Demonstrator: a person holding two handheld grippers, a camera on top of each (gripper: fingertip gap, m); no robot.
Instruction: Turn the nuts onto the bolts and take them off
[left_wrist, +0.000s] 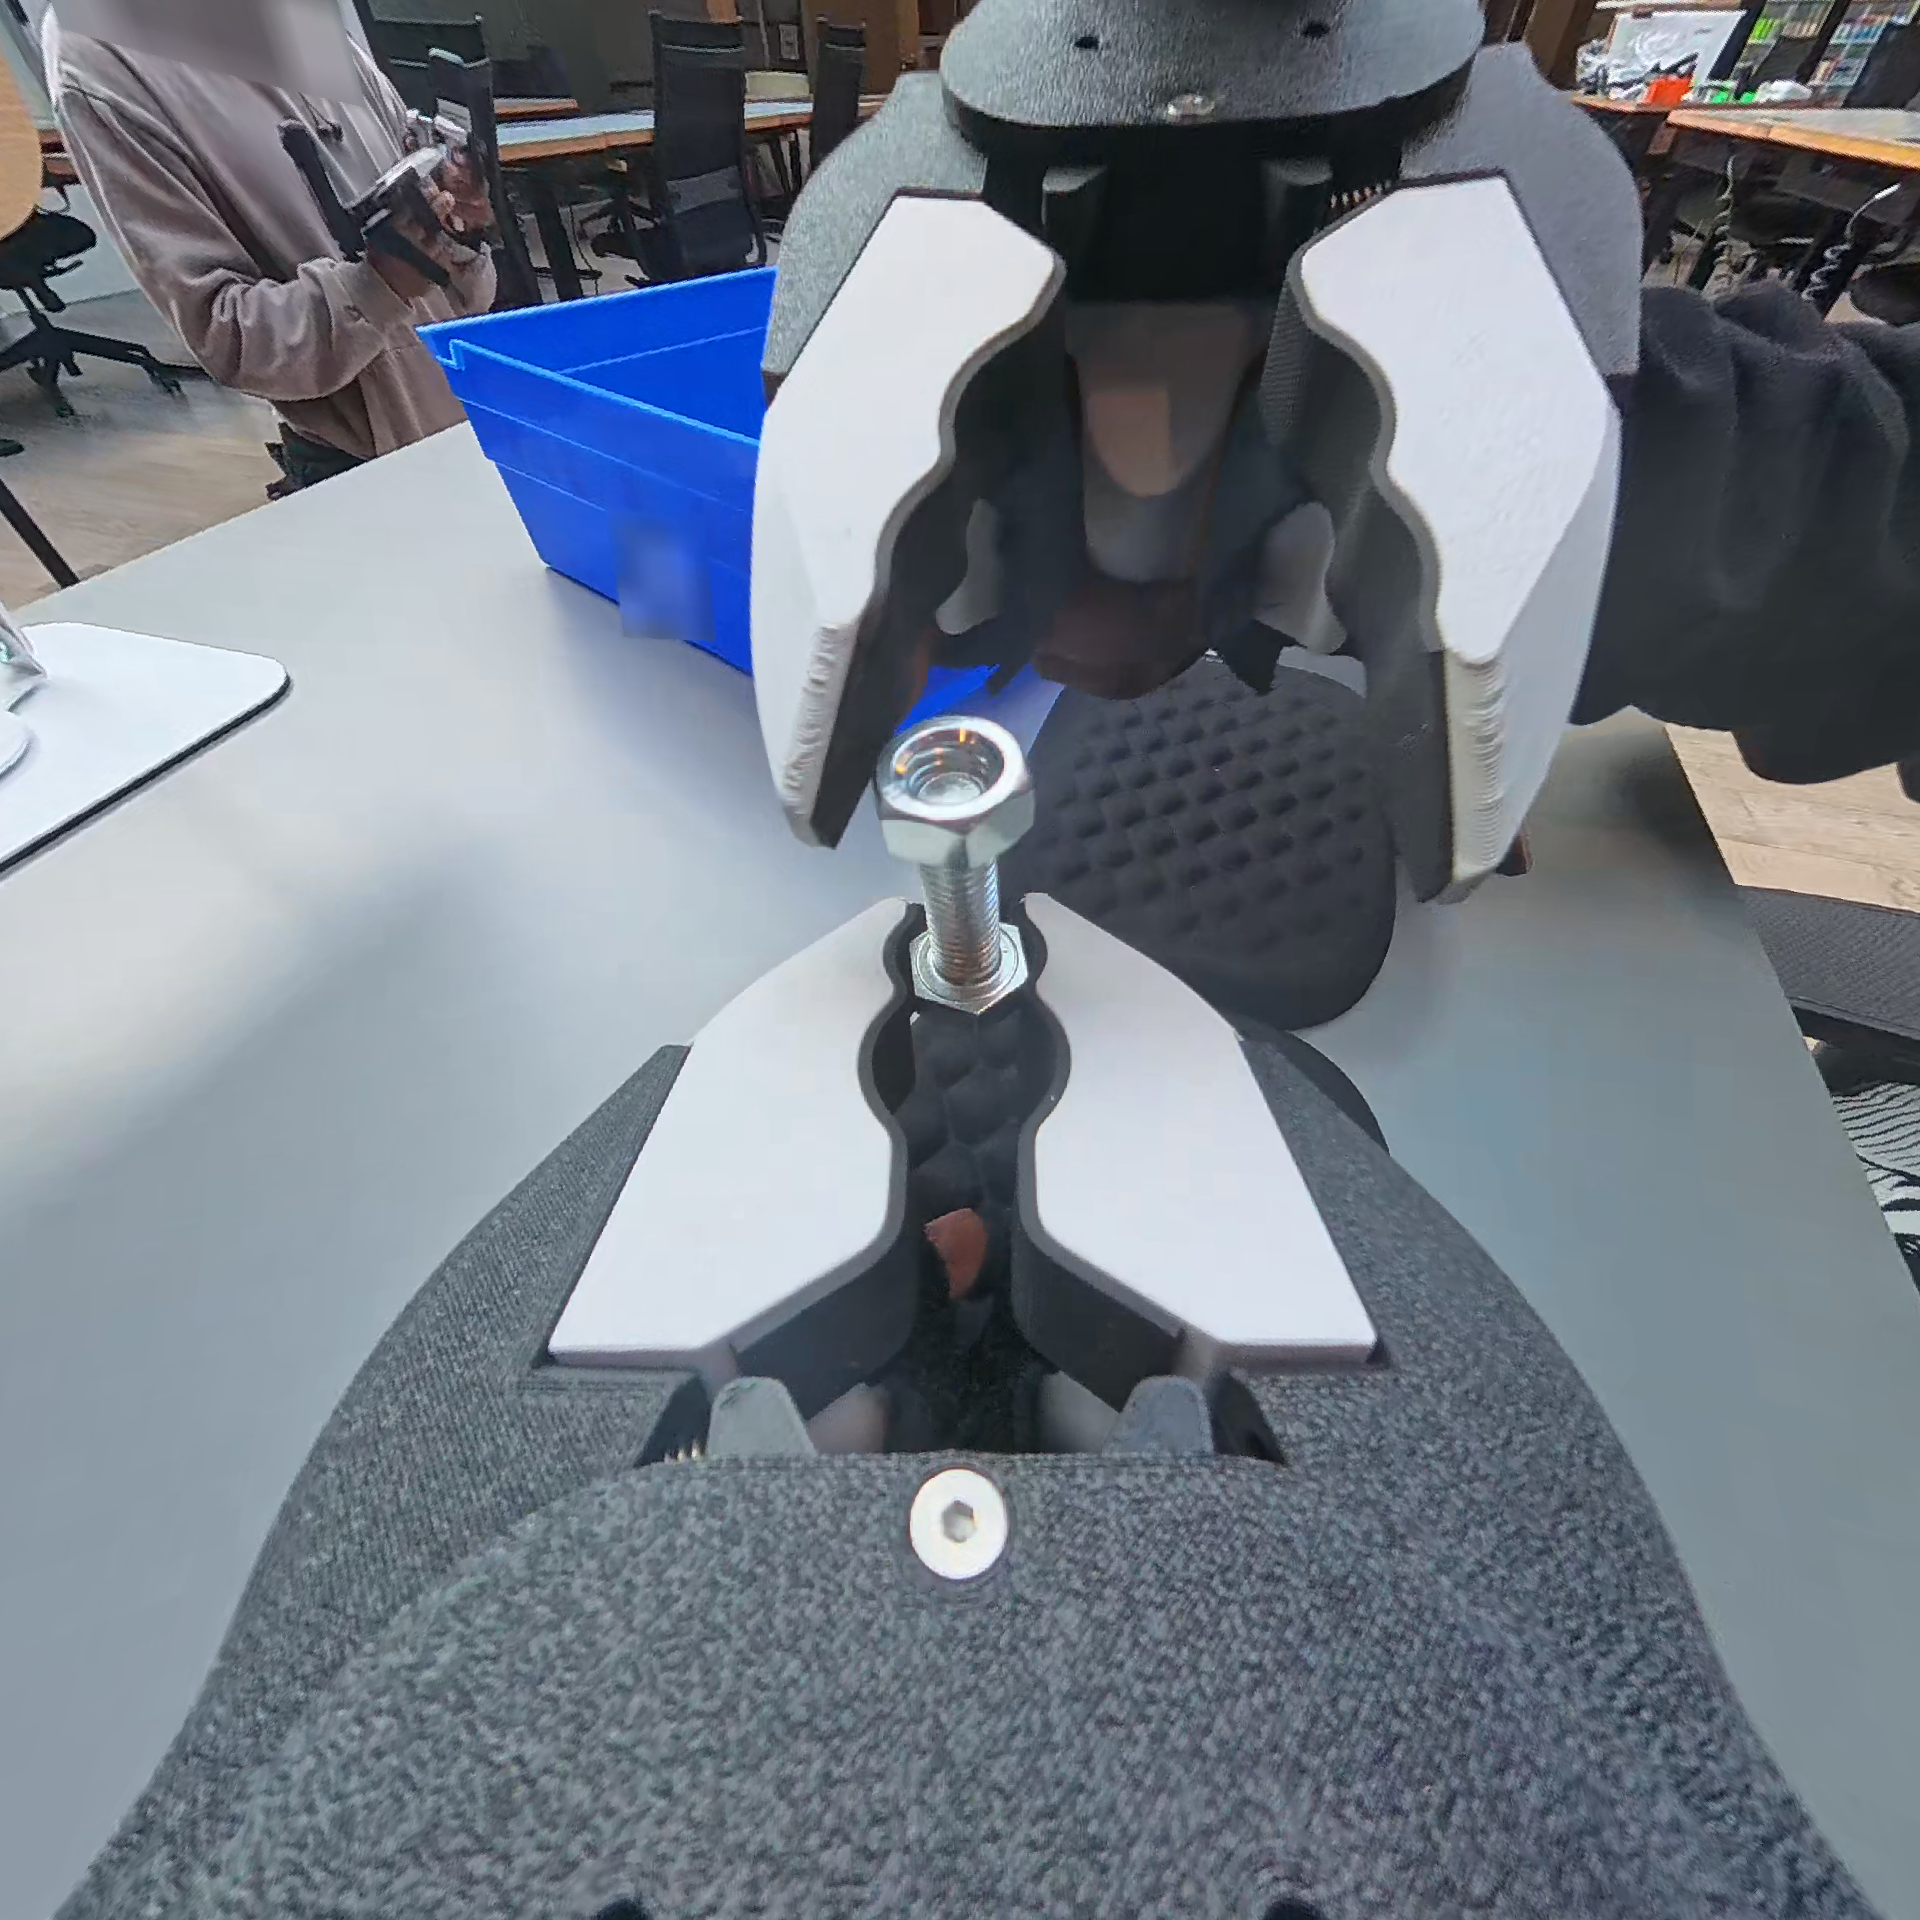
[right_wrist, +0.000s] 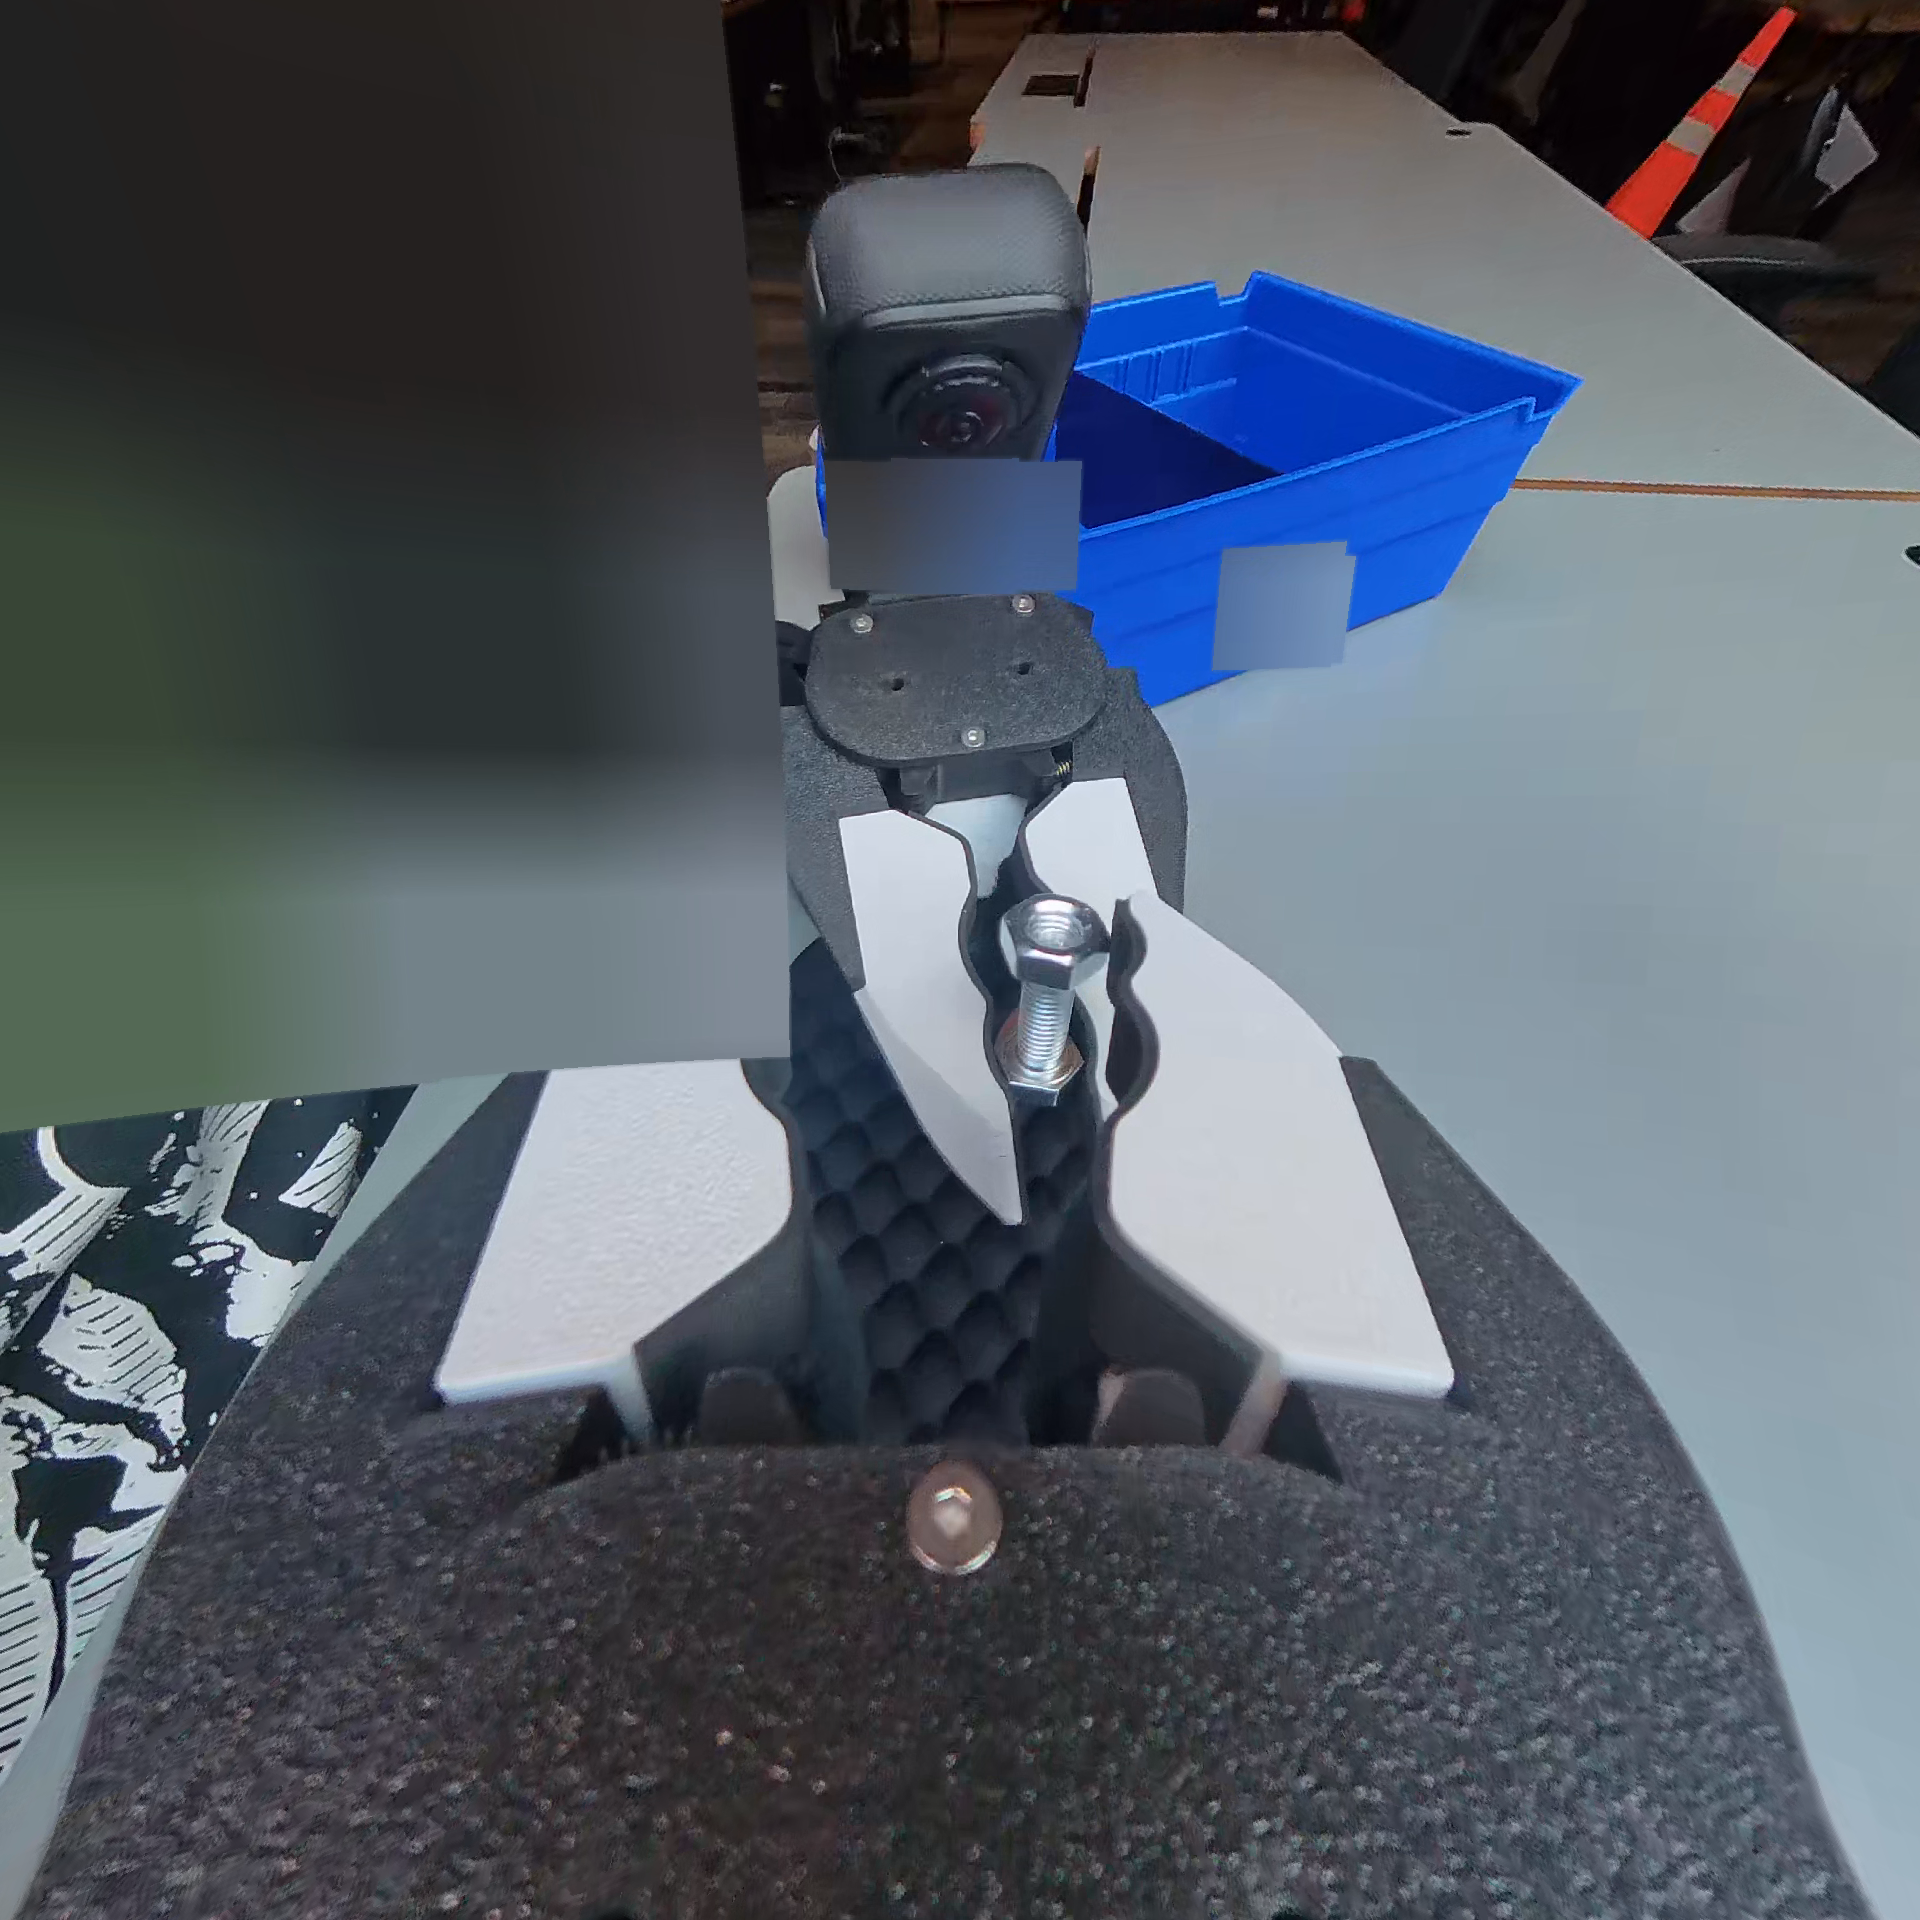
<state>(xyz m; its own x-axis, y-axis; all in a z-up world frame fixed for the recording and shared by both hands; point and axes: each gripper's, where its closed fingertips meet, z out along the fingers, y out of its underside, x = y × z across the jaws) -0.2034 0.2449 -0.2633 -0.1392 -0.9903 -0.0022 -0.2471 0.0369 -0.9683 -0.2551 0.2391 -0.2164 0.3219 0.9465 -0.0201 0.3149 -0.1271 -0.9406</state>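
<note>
The left gripper (left_wrist: 961, 935) is clamped on the bolt's (left_wrist: 961, 925) hex head, holding it upright over the table (left_wrist: 468, 935). A nut (left_wrist: 954, 795) sits at its top. The right gripper (left_wrist: 1143, 831) is spread wide around the nut.

Long grey tables (right_wrist: 1558, 831), black office chairs (left_wrist: 696, 156), wooden floor (left_wrist: 1808, 821)
</note>
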